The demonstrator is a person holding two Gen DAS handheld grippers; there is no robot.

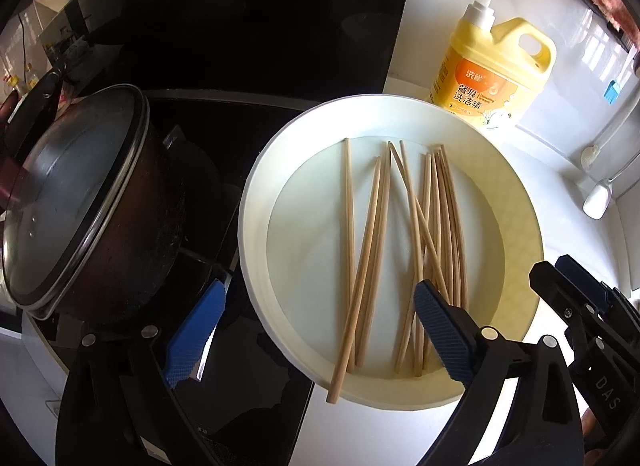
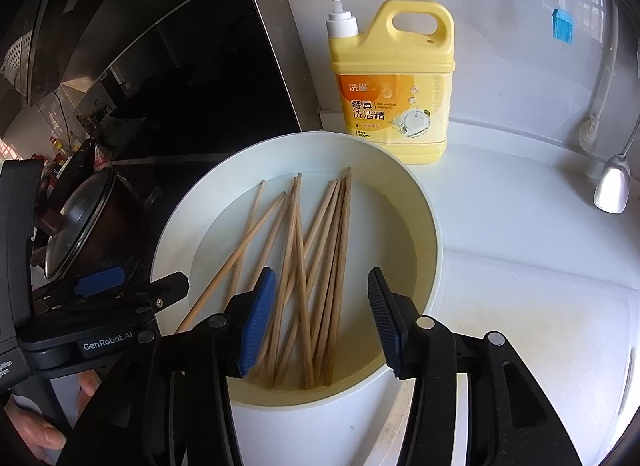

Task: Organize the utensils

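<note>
Grippers hover over the near rim of the white bowl [image 2: 430, 221]: the left gripper [image 1: 316, 330] spread wide, the right gripper [image 2: 322, 318] partly open, both empty. Chopsticks [image 2: 316, 262] lie crisscrossed inside (one overhangs the near-left rim). A pinch there would probably snag crossing sticks and flick the loose one out.

Both fisheye views are lit brightly from the right, where window reflections are seen on the white wall tiles [image 1: 592, 41]. The white tabletop [image 2: 520, 234] is nearly washed out by glare, while the left side is left in deep shadow around the black cooktop [image 1: 240, 366]. Highlights are carried on the glass pot lid [image 1: 68, 193]. Straight lines are bent strongly toward the edges, and dark vignetting is seen in the corners. The chopsticks [image 1: 380, 250] are rendered sharply; no motion blur is noticed.
</note>
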